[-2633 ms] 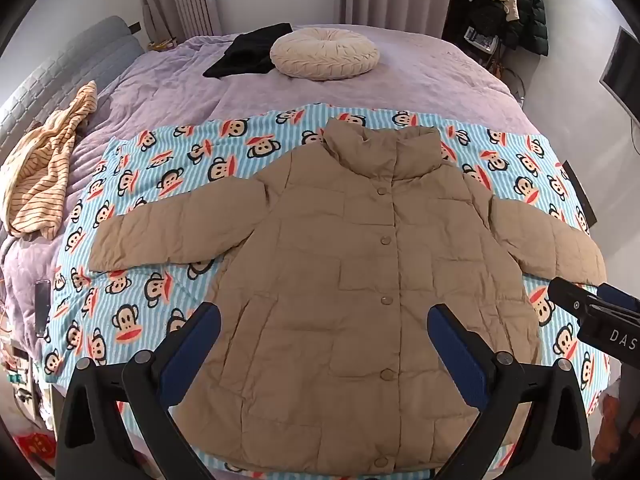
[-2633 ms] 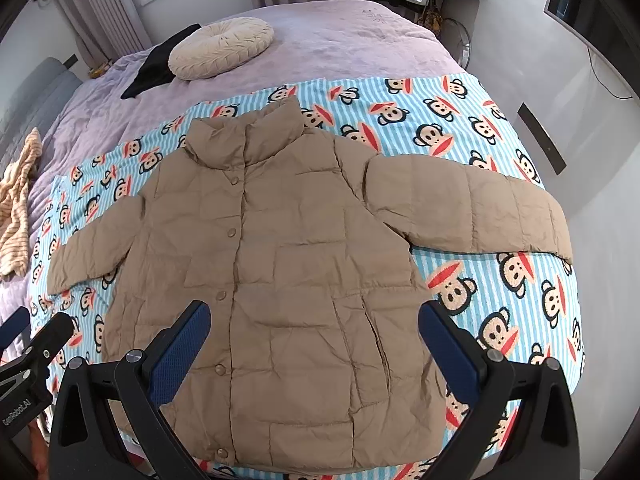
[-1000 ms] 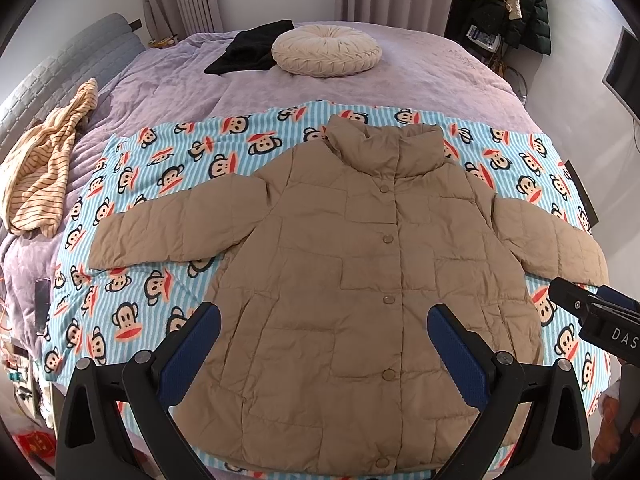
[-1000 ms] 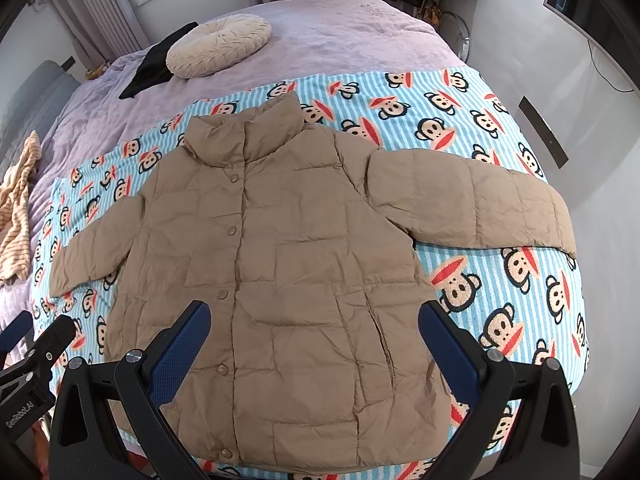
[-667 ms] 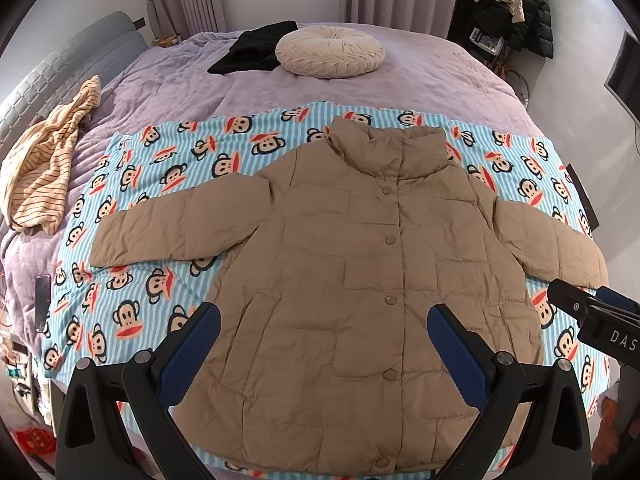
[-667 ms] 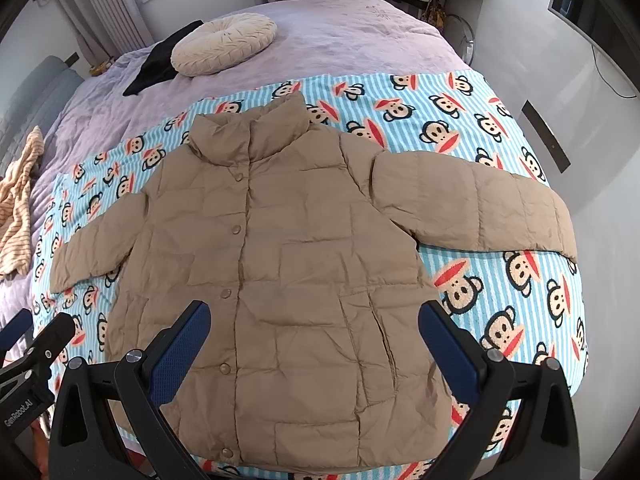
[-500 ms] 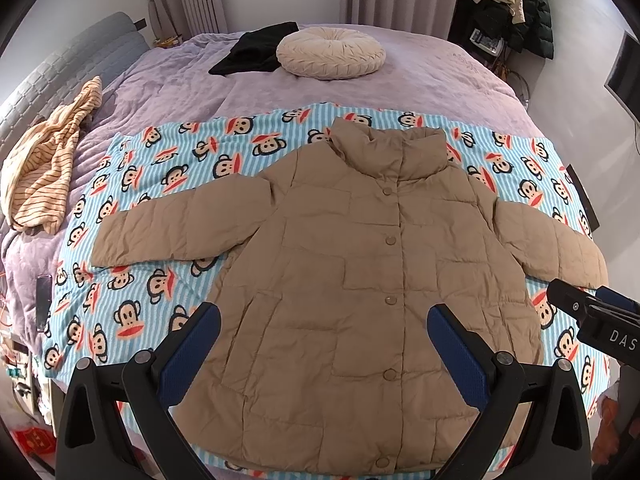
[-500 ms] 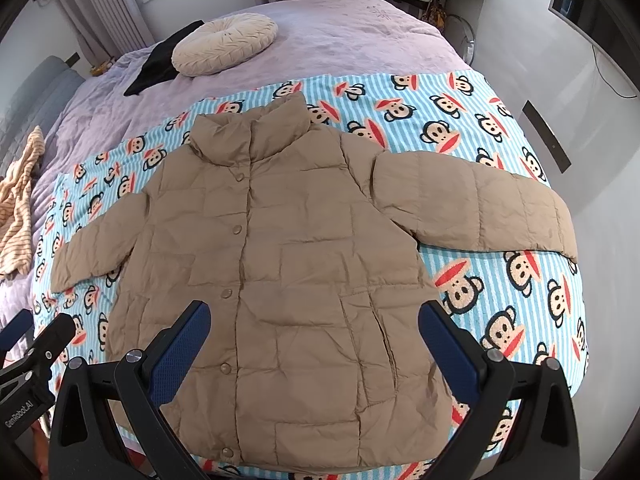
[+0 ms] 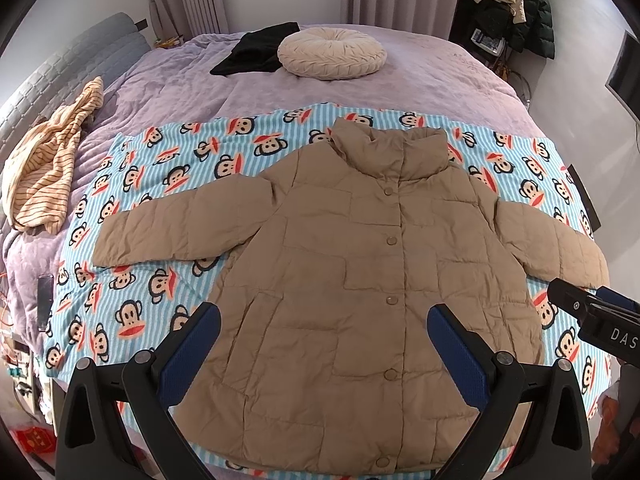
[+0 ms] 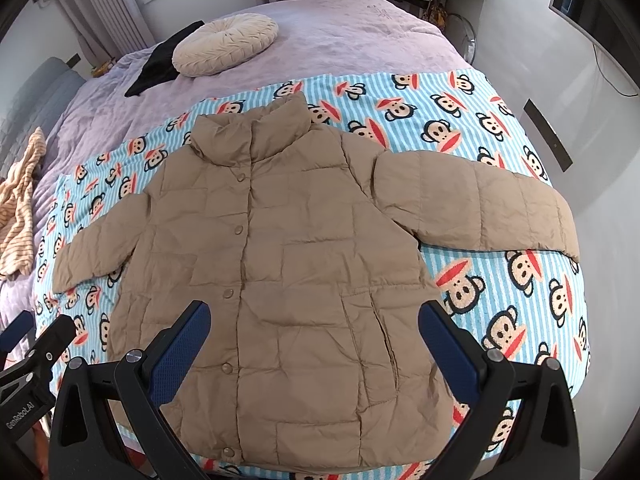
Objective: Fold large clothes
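Note:
A tan puffer jacket lies flat, buttoned, front up, with both sleeves spread out, on a blue striped monkey-print blanket; it also shows in the right wrist view. My left gripper is open and empty, held above the jacket's lower half. My right gripper is open and empty, also above the lower half. The right gripper's tip shows at the right edge of the left wrist view, and the left gripper's tip shows at the lower left of the right wrist view.
The blanket lies on a purple bed. A round cream cushion and a black garment lie at the far end. A striped yellow garment lies at the left. Coats hang at the far right.
Both views have shifted very slightly; the jacket lies unmoved and both grippers stay open.

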Available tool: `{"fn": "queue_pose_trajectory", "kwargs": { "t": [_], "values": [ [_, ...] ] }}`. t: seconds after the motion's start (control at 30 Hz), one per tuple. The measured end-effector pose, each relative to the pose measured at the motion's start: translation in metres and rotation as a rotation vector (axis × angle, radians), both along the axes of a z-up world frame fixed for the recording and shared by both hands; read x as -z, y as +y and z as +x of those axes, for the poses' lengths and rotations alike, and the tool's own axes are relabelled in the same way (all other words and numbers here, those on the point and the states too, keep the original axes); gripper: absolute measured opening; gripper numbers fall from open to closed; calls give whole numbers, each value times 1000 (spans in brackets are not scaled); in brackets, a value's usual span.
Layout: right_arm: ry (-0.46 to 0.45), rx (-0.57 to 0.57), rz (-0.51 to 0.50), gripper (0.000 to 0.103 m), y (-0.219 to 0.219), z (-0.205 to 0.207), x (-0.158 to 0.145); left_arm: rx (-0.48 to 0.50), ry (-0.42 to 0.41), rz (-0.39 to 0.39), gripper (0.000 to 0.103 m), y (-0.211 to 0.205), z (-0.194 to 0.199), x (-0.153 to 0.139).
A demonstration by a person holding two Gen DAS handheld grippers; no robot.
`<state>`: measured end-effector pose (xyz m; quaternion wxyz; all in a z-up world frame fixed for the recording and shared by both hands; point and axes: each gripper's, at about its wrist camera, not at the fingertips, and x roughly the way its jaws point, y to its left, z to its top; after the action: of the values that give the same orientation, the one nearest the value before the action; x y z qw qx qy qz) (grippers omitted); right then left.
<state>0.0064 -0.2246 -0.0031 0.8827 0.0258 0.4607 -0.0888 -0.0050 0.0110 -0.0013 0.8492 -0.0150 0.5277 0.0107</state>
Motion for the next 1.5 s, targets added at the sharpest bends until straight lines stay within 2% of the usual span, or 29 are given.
{"fn": "queue_pose_trajectory", "kwargs": {
  "t": [0.1,0.2,0.23,0.3,0.37,0.47,0.53,0.57,0.73,0.87,0.9,1.03,1.17,1.33,1.43,1.5],
  "values": [
    [1,-3,-1,103,1,-1,0,-1,16,3,103,0,0,0],
    [2,-1,-1,103,2,-1,0,-1,-16,9,103,0,0,-1],
    [3,0,0,103,2,-1,1,-1,-68,18,103,-1,0,-1],
    [5,4,3,103,3,-2,2,-1,-100,18,103,-1,0,-1],
    [9,5,7,103,1,-1,2,-2,-103,13,103,-1,0,0],
    [11,4,7,103,1,-1,2,-3,-76,-7,103,0,2,1],
    [16,6,12,103,0,0,3,1,-86,-8,103,0,2,0],
    [22,10,16,103,0,0,5,4,-49,-25,103,0,3,2],
    [41,14,33,103,1,2,8,15,-11,-34,103,4,6,6],
    [53,7,49,103,10,3,12,1,32,-89,103,20,6,18],
    [57,6,44,103,12,5,11,-2,48,-112,103,27,7,23],
    [73,-7,35,103,23,8,18,-45,61,-105,103,60,10,42],
    [74,-7,112,103,32,17,36,-121,81,-162,103,119,24,75],
    [68,11,209,103,59,31,75,-211,101,-214,103,196,51,125],
    [142,-23,238,103,90,42,106,-252,85,-277,103,241,74,161],
    [169,-43,208,103,117,51,128,-289,82,-340,103,272,88,186]
  ]
}}
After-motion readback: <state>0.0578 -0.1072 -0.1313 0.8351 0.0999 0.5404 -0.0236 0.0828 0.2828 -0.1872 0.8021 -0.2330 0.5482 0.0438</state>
